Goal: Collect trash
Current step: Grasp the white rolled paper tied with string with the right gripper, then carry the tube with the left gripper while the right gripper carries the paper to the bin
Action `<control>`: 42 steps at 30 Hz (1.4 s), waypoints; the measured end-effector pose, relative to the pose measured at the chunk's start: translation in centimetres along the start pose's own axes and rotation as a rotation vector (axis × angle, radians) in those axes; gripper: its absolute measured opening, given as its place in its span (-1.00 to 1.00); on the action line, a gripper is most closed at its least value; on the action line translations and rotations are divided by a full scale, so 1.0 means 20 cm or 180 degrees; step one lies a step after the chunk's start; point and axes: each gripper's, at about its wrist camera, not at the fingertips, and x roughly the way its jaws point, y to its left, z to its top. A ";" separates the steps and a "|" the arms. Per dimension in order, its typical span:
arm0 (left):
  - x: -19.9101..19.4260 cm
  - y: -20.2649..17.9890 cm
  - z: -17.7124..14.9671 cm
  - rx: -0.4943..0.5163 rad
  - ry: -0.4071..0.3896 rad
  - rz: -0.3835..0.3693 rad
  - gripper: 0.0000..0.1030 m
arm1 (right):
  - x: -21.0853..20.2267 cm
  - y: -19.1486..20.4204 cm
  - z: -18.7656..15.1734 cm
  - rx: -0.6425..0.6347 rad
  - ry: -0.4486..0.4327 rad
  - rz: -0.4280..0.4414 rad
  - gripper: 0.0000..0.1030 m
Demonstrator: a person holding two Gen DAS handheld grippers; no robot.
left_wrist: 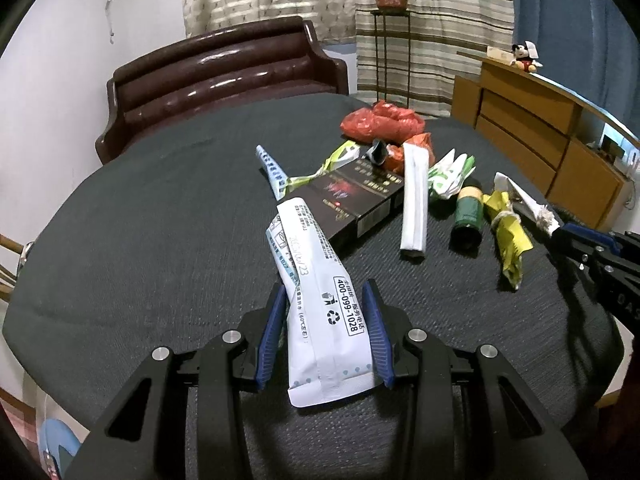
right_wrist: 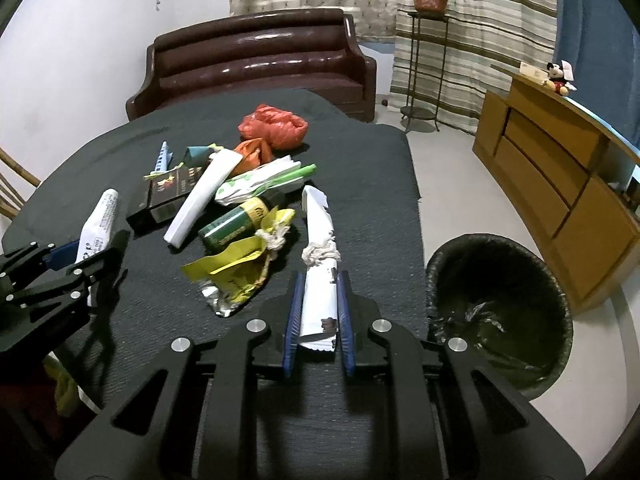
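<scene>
Left gripper [left_wrist: 326, 300] clamps the white printed pouch [left_wrist: 316, 300]; right gripper [right_wrist: 318, 300] is clenched on the rolled white paper [right_wrist: 320, 280] beside the bin [right_wrist: 500, 304].

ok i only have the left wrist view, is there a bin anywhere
observer: yes, a black-lined bin stands on the floor just off the table edge, on the right gripper's side
operator: anything in it
observer: only its crumpled liner shows, no trash that i can make out
operator: has the right gripper got that white roll
observer: yes, its jaws are shut on the white paper roll, near the end, below the string tie
</scene>
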 end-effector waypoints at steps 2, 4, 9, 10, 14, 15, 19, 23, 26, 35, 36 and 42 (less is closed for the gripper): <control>0.00 -0.02 0.01 0.0007 -0.0021 -0.0011 -0.23 | -0.01 -0.02 0.00 0.0021 -0.0019 -0.0018 -0.67; -0.01 -0.03 0.04 0.0016 -0.0040 -0.0027 -0.22 | -0.02 -0.04 0.01 0.0035 -0.0041 -0.0035 -0.67; -0.03 -0.09 0.08 0.0075 -0.0130 -0.0135 -0.23 | -0.06 -0.11 0.02 0.0061 -0.0123 -0.0113 -0.67; -0.03 -0.11 0.10 0.0100 -0.0152 -0.0162 -0.23 | -0.07 -0.13 0.02 0.0070 -0.0135 -0.0132 -0.67; -0.04 -0.20 0.15 0.0174 -0.0208 -0.0300 -0.23 | -0.09 -0.24 0.04 0.0159 -0.0191 -0.0261 -0.67; -0.03 -0.23 0.16 0.0193 -0.0219 -0.0344 -0.22 | -0.10 -0.27 0.04 0.0182 -0.0205 -0.0292 -0.67; -0.03 -0.35 0.20 0.0245 -0.0244 -0.0490 -0.23 | -0.13 -0.40 0.06 0.0298 -0.0270 -0.0435 -0.67; -0.03 -0.48 0.26 0.0344 -0.0303 -0.0624 -0.22 | -0.15 -0.54 0.07 0.0430 -0.0322 -0.0569 -0.67; -0.03 -0.58 0.29 0.0422 -0.0334 -0.0709 -0.22 | -0.17 -0.64 0.07 0.0515 -0.0349 -0.0651 -0.67; 0.01 -0.86 0.36 0.0634 -0.0342 -0.0921 -0.22 | -0.17 -0.83 0.04 0.0694 -0.0343 -0.0795 -0.67; 0.01 -0.89 0.37 0.0662 -0.0346 -0.0936 -0.22 | -0.17 -0.85 0.03 0.0712 -0.0341 -0.0799 -0.67; 0.05 -1.03 0.38 0.0795 -0.0312 -0.0982 -0.22 | -0.16 -0.95 0.01 0.0824 -0.0328 -0.0807 -0.67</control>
